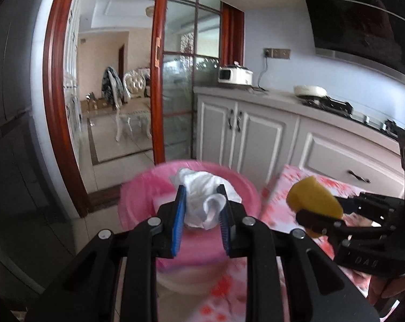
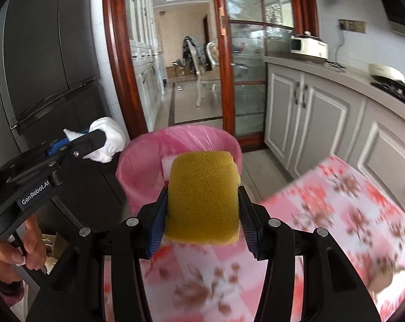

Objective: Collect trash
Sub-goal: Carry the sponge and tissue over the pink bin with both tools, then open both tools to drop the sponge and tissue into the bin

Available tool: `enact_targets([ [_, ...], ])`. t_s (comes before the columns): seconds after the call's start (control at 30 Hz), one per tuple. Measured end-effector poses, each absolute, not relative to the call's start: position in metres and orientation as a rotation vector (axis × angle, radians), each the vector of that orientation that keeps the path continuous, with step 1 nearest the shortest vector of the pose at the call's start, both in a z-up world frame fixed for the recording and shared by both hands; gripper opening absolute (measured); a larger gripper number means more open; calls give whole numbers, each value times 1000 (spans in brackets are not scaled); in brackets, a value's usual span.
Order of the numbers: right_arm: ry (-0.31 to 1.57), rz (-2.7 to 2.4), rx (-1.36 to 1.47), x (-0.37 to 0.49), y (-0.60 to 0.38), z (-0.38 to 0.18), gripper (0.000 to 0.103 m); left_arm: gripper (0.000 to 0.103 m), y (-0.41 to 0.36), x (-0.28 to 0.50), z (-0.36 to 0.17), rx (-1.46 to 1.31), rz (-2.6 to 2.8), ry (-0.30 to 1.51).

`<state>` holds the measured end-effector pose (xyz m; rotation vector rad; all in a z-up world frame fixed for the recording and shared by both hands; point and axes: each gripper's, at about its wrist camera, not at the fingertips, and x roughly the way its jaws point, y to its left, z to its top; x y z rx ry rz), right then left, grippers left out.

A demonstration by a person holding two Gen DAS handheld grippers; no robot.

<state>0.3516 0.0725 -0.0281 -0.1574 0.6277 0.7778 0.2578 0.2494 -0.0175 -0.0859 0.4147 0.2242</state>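
My left gripper [image 1: 201, 196] is shut on a crumpled white tissue [image 1: 202, 198], held in front of a bin lined with a pink bag [image 1: 138, 196]. The right wrist view shows the same tissue [image 2: 108, 141] at the left gripper's tip [image 2: 95, 145], left of the bin [image 2: 138, 166]. My right gripper [image 2: 202, 196] is shut on a yellow sponge [image 2: 202, 196], its pads pressing both sides, just before the bin's rim. In the left wrist view the sponge [image 1: 313, 197] and right gripper [image 1: 309, 209] sit to the right, over the tablecloth.
A table with a pink floral cloth [image 2: 336, 214] lies below and to the right. Grey kitchen cabinets [image 1: 256, 134] and a counter with a cooker [image 1: 234, 75] run along the right. A dark fridge [image 2: 41, 67] stands left. A wooden-framed glass door [image 1: 159, 67] opens onto another room.
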Motion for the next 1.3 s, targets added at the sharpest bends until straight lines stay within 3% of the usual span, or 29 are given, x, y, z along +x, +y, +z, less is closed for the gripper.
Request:
enact_targets([
  [0.53, 677, 836, -137, 433, 152, -56, 50, 29, 334, 347, -49, -170, 289, 500],
  [0.6, 685, 837, -125, 439, 154, -59, 55, 36, 337, 351, -54, -160, 290, 510],
  [0.63, 684, 830, -123, 442, 156, -61, 64, 41, 337, 353, -56, -153, 292, 511],
  [0.67, 681, 824, -121, 443, 156, -62, 67, 52, 337, 353, -58, -149, 300, 511],
  [0.73, 674, 828, -101, 445, 154, -61, 68, 64, 340, 353, -60, -147, 330, 502],
  [0.87, 668, 828, -110, 442, 152, -59, 68, 67, 343, 347, -59, -159, 354, 493],
  [1.17, 658, 820, -121, 419, 138, -43, 68, 90, 335, 315, -42, -164, 423, 452],
  [1.3, 643, 802, -104, 392, 116, -29, 76, 98, 324, 294, -31, -156, 451, 439],
])
